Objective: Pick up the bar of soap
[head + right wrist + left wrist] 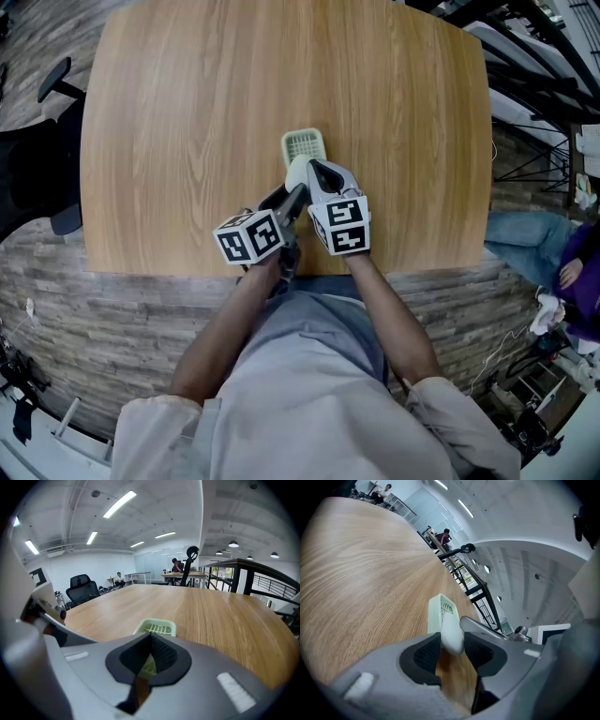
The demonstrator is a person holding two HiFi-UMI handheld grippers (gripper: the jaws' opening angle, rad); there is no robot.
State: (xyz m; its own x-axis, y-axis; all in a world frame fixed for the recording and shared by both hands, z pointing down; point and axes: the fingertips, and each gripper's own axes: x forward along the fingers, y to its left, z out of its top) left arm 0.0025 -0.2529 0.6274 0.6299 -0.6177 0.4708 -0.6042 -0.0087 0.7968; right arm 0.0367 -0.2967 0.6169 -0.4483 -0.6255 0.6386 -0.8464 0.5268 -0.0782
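Observation:
A white bar of soap (298,174) rests at the near rim of a pale green slotted soap dish (305,145) on the wooden table (187,122). In the left gripper view the soap (451,631) stands on edge between my left gripper's (452,652) jaws, with the dish (437,609) right behind it. The jaws are spread wide and I see no pad pressing it. In the head view the left gripper (294,195) reaches in from the lower left. My right gripper (324,175) sits just right of the soap, shut and empty. Its own view (146,662) shows the dish (157,628) ahead.
The table's near edge runs just behind both grippers, against my body. A black office chair (42,141) stands off the left side. A seated person's leg (525,234) and metal railings (534,66) are off the right side. Bare wood stretches beyond the dish.

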